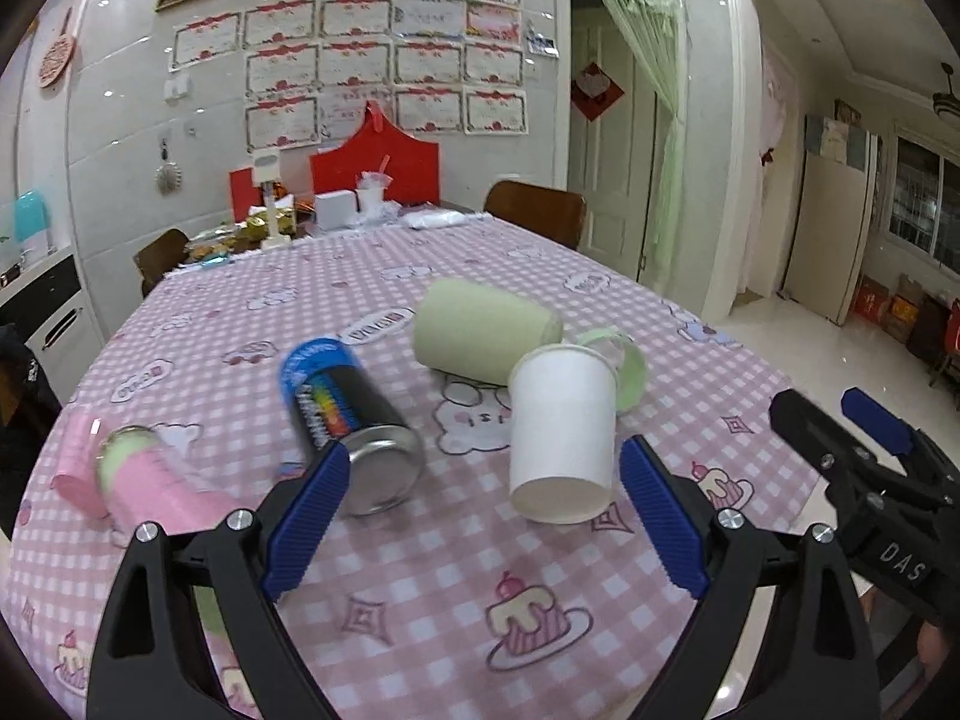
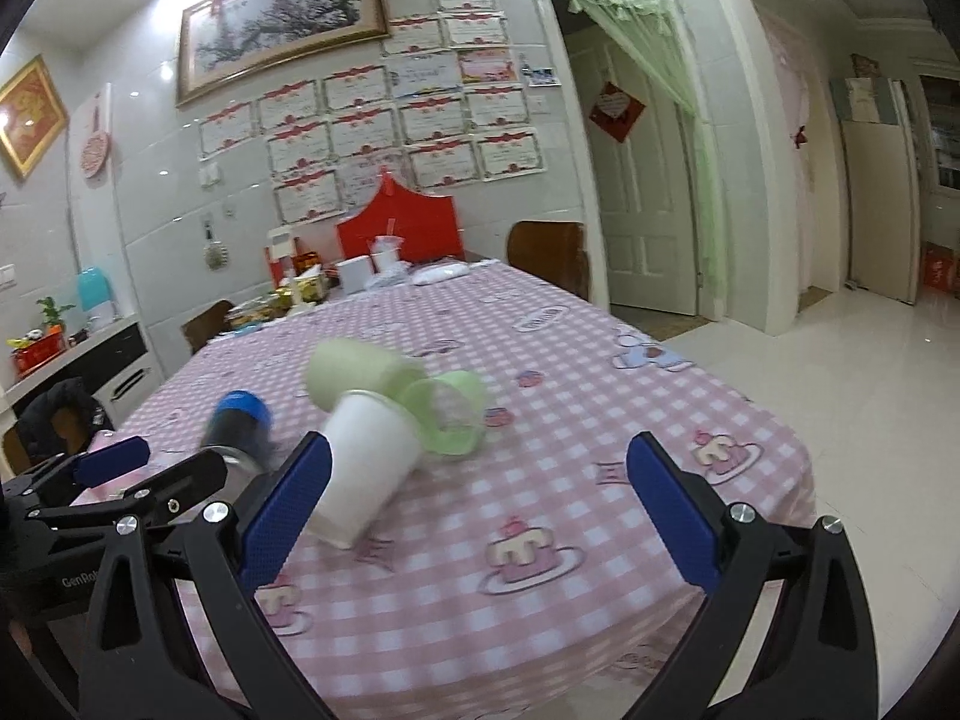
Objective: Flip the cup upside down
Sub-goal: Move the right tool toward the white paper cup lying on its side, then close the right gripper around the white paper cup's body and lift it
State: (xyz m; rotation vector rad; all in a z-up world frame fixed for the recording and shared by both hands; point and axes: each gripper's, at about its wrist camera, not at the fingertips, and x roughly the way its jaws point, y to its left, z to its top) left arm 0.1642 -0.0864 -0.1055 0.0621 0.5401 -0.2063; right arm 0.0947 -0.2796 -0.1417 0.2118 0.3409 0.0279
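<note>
The white paper cup (image 1: 561, 432) lies on its side on the counter (image 1: 420, 588) at lower centre of the left wrist view, its closed base toward the camera and its mouth toward the far side, touching or just beside the green cups behind it. In the right wrist view the same cup (image 2: 366, 468) sits at lower left centre, partly behind a blue finger pad. Judged from its thin wall, the cup is light, easily crushed and prone to roll; a gentle hold across the mid-wall is advisable, clear of the rim. The left gripper (image 1: 480, 522) has its fingers spread wide, empty, with the cup just ahead of the gap, nearer the right pad. The right gripper (image 2: 480, 516) is likewise spread and holds nothing. Count of items near the cup: one white paper cup; one pale green cup (image 1: 480, 330) on its side at centre frame; one bright green cup (image 1: 624, 372) behind the white one; one blue-and-black can (image 1: 348, 414) lying at centre left; one pink cup (image 1: 150, 480) at lower left, blurred, with something pale green at its mouth that cannot be identified. The pink checked cloth (image 2: 570, 420) covers the counter.
</note>
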